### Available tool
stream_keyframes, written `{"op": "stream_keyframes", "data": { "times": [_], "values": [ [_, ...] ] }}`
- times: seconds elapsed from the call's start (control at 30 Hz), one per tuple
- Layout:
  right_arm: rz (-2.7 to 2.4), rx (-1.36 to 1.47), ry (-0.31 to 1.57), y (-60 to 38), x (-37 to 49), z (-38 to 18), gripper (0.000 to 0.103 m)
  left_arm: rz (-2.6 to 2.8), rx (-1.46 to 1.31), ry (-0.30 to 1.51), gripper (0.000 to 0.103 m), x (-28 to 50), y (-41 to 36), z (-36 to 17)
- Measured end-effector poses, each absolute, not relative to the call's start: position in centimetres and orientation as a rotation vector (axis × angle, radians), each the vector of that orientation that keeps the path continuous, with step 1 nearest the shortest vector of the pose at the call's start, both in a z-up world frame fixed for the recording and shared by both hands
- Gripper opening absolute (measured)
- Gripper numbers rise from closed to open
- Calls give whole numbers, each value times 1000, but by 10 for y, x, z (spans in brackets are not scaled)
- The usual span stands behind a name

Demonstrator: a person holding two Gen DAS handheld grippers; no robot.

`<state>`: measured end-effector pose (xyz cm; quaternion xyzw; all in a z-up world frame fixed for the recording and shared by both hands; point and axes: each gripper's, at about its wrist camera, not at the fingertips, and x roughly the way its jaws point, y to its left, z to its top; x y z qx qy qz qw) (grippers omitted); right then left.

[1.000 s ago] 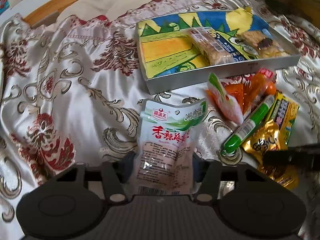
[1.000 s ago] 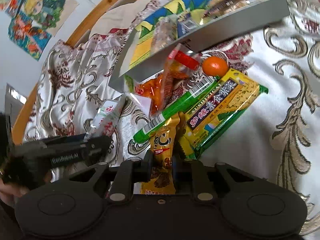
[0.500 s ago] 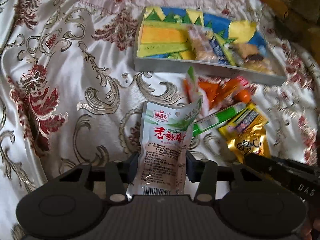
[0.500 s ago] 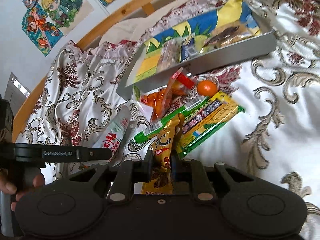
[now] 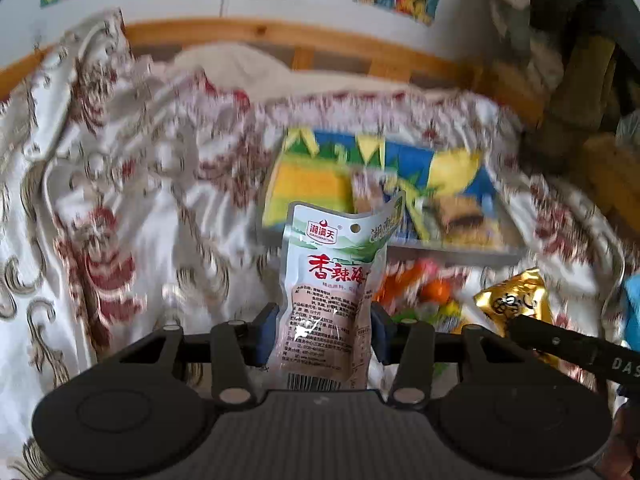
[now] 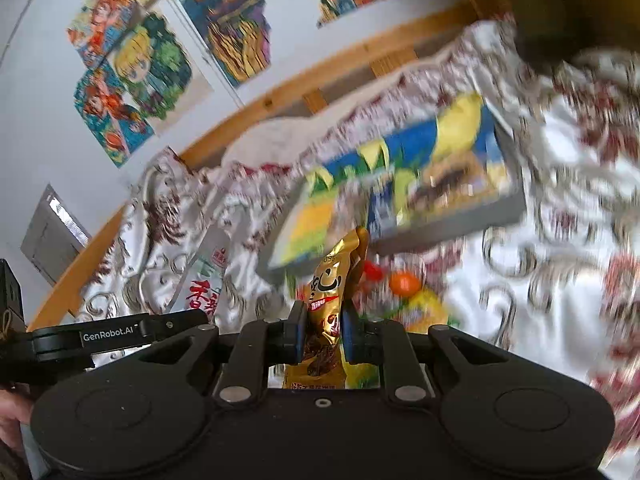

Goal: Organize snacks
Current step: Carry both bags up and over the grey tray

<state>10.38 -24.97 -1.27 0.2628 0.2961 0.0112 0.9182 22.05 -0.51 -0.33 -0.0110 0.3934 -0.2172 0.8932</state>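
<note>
My left gripper [image 5: 322, 330] is shut on a white and green snack pouch [image 5: 334, 280] with red Chinese writing, held upright above the bed. My right gripper [image 6: 323, 334] is shut on a gold snack packet [image 6: 332, 300], also lifted. The gold packet also shows at the right of the left wrist view [image 5: 514, 300], and the white pouch at the left of the right wrist view [image 6: 206, 280]. A shallow grey box [image 5: 452, 250] with a colourful lining lies ahead and holds a few snacks [image 5: 456, 216]. The box also shows in the right wrist view [image 6: 452, 228].
Loose snacks, among them an orange ball [image 6: 404, 283] and orange and green packets [image 5: 416, 292], lie on the patterned bedspread [image 5: 120, 240] in front of the box. A wooden bed rail [image 5: 256, 34] and a wall with posters [image 6: 136, 64] are behind.
Both grippers have lifted and tilted up with their packets, so the wall and bed rail are now in view. The gold packet has come off the bedspread.
</note>
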Motion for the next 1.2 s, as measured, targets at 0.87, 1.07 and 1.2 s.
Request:
{"op": "stream_keyframes", "data": {
  "times": [0.87, 1.07, 1.2],
  "values": [
    [-81, 365, 480, -366, 227, -25, 19, -603, -211, 745, 53, 356, -173, -29],
    [-102, 367, 514, -375, 234, -39, 19, -548, -104, 817, 55, 360, -206, -58],
    [-112, 358, 525, -384, 242, -48, 19, -494, -40, 799, 57, 359, -214, -61]
  ]
}}
